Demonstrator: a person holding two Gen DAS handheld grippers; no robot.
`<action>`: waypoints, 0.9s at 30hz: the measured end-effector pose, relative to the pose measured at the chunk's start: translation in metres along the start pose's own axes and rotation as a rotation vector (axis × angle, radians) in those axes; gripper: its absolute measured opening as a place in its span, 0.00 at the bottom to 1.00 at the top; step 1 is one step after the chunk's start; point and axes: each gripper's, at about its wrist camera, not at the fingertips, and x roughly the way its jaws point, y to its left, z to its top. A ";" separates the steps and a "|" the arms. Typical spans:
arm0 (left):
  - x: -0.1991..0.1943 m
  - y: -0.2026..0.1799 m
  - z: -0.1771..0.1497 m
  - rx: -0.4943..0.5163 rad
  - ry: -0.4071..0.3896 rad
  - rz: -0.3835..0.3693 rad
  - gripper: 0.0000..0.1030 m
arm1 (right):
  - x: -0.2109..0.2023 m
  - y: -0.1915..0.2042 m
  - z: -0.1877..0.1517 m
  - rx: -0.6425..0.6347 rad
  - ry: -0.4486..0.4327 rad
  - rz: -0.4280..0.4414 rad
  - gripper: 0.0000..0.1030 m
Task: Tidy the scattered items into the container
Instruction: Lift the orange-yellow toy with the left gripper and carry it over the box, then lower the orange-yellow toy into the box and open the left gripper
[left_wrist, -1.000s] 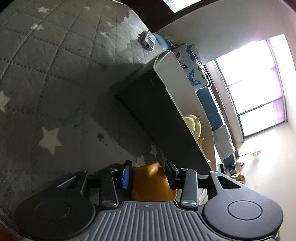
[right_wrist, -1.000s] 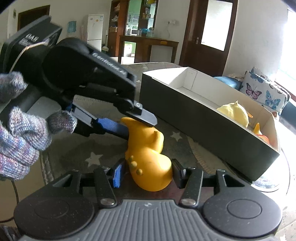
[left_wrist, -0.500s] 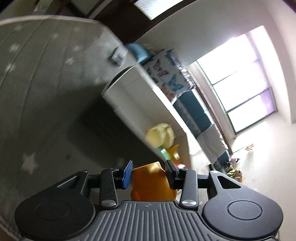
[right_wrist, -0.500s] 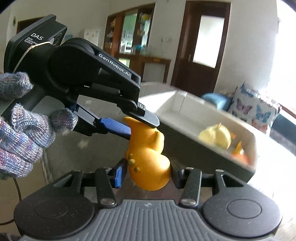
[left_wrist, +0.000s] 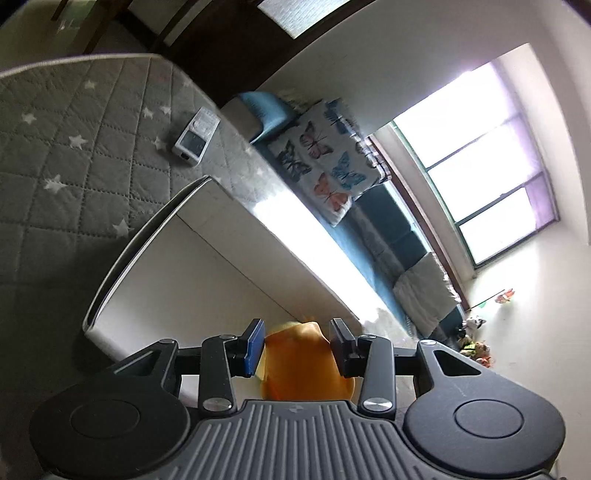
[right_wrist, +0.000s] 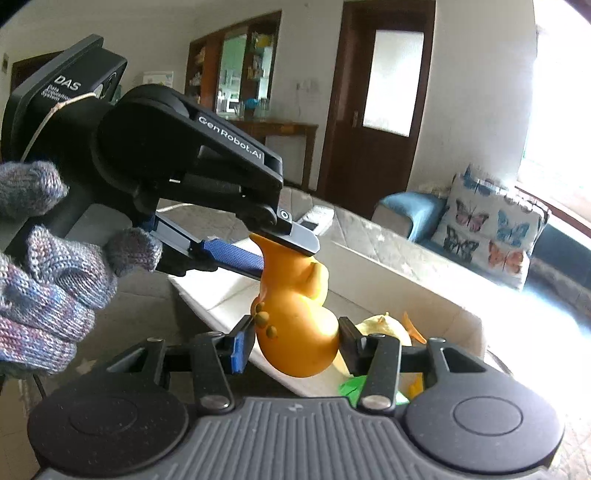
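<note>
An orange rubber toy (right_wrist: 295, 314) hangs in the air over the white box (right_wrist: 399, 273), held by both grippers. My left gripper (right_wrist: 284, 247) is shut on its top end, and my right gripper (right_wrist: 295, 339) is shut on its round lower body. In the left wrist view my left gripper (left_wrist: 297, 343) holds the orange toy (left_wrist: 303, 362) above the white inside of the box (left_wrist: 207, 280). A pale yellow toy (right_wrist: 384, 325), an orange piece and something green (right_wrist: 349, 387) lie in the box.
The box stands on a grey quilted star mat (left_wrist: 66, 166). A small white device (left_wrist: 194, 138) lies on the mat beyond the box. A butterfly cushion (right_wrist: 491, 229) and a blue sofa (right_wrist: 410, 214) stand behind it.
Both grippers have lifted the orange toy off the mat and carried it up and over the box rim. The box interior now lies directly below it.
</note>
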 end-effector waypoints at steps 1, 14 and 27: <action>0.007 0.003 0.003 -0.010 0.012 0.011 0.40 | 0.007 -0.004 0.001 0.010 0.018 0.010 0.45; 0.057 0.025 0.007 -0.020 0.104 0.097 0.39 | 0.048 -0.031 -0.007 0.082 0.145 0.084 0.46; 0.034 0.007 0.004 0.085 0.029 0.118 0.39 | 0.035 -0.032 -0.006 0.090 0.113 0.065 0.46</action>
